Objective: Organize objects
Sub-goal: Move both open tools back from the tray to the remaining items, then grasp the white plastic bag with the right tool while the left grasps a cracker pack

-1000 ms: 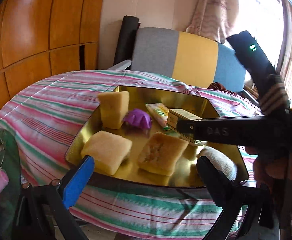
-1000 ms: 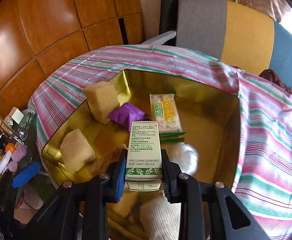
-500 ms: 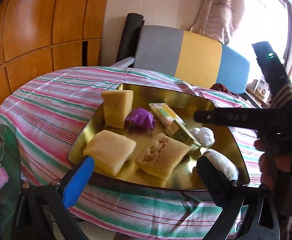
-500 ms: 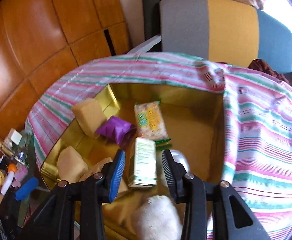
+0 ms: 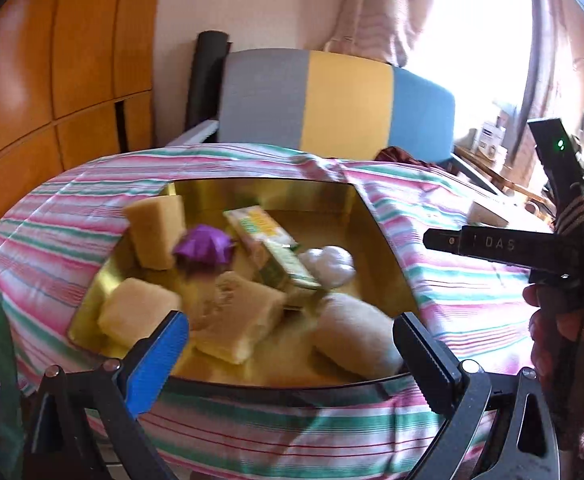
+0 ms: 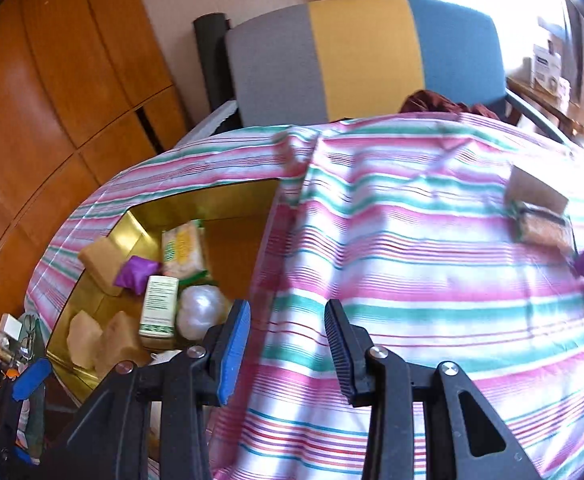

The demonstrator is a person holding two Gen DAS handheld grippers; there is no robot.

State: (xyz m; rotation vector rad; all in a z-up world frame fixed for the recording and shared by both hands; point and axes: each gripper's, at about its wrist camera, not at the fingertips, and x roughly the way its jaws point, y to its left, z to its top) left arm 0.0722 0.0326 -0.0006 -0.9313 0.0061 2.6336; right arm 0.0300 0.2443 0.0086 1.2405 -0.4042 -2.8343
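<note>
Tray (image 5: 380, 236) on tablecloth (image 6: 392, 272) at table's left, sponges (image 5: 156, 232), box (image 6: 158, 306), snack pkt (image 6: 182, 246) & cotton ball (image 6: 200, 312) inside, more items (image 6: 540, 212) at cloth's far right, chair (image 6: 364, 52) behind.

1. I let go of the green-and-white box (image 6: 158, 306); it now lies in the gold tray (image 6: 228, 200), beside the white ball (image 6: 200, 312).
2. My right gripper (image 6: 285, 346) has swung away, empty, over the striped cloth (image 6: 412, 280).
</note>
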